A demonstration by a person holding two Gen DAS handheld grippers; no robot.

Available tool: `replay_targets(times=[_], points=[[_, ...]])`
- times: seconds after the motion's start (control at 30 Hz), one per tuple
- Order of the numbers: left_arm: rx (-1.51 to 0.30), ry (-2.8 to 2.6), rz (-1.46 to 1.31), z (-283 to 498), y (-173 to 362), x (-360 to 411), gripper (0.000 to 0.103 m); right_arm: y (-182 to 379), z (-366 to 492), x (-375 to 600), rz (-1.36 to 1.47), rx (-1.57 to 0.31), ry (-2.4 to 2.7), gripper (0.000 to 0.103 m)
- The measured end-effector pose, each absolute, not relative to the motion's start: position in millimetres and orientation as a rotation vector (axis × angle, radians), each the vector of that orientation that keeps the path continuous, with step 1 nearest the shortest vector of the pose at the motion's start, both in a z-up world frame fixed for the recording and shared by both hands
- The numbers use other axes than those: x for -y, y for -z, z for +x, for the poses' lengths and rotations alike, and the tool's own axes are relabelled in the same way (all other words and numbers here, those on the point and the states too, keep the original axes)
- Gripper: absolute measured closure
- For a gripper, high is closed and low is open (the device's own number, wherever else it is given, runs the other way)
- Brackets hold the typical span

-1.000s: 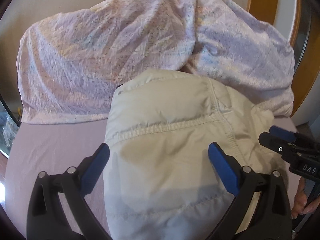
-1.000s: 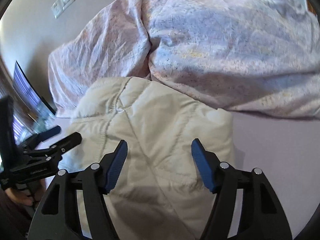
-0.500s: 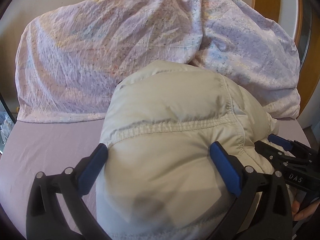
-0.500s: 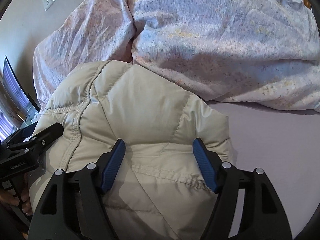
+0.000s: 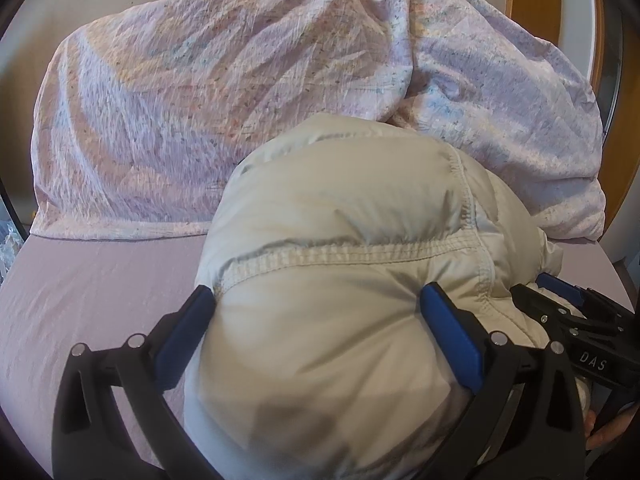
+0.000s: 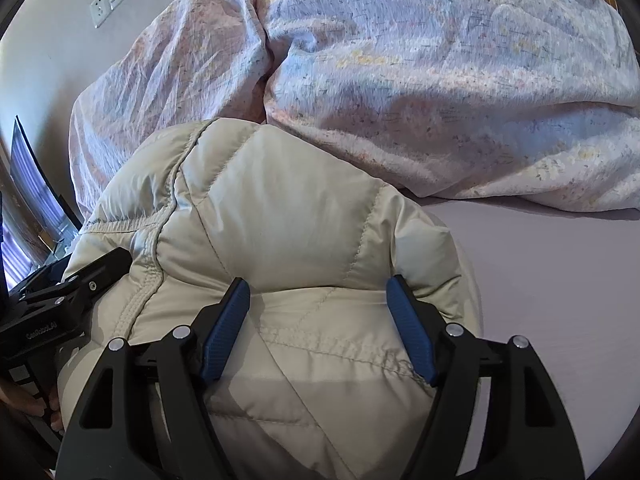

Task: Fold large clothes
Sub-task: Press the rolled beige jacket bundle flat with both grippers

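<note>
1. The jacket (image 5: 340, 280) is bunched up on the bed (image 5: 80, 300), right in front of both grippers, by the duvet (image 5: 200, 100).
2. The left gripper (image 5: 316, 328) and right gripper (image 6: 316, 320) are spread wide, with puffy cloth bulging between the fingers of each; neither is seen pinching.
3. Both are equally near, side by side.
4. Compared with a second ago, the jacket is seen closer and more bunched.

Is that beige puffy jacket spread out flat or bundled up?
Bundled up: the jacket bulges as a rounded mound between the open left gripper and right gripper.
</note>
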State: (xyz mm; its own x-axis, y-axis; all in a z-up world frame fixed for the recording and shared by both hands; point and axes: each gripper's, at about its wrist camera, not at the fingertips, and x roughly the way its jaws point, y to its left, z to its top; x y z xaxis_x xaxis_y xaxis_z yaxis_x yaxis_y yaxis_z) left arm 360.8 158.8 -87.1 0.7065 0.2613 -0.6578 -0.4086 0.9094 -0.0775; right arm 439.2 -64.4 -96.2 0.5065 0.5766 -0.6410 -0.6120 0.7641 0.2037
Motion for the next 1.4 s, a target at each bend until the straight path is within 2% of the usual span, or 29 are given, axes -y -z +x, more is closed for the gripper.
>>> replay_targets(times=[0.47,0.7,0.87,1.4], points=[[-0.689,-0.383,-0.215,361,90,-158,0.002,99,437,65,-0.056,-0.742,-0.715,0.031],[-0.689,-0.381,-0.225,361,91,-160,0.002,74,447,72,0.026,-0.757,-0.693,0.031],[-0.687,-0.379,-0.226,360,90,-159,0.002,88,440,58,-0.082,-0.718,-0.648,0.031],[-0.686,-0.381,-0.206,361,91,-157,0.002,99,440,65,-0.043,-0.693,-0.673,0.030]])
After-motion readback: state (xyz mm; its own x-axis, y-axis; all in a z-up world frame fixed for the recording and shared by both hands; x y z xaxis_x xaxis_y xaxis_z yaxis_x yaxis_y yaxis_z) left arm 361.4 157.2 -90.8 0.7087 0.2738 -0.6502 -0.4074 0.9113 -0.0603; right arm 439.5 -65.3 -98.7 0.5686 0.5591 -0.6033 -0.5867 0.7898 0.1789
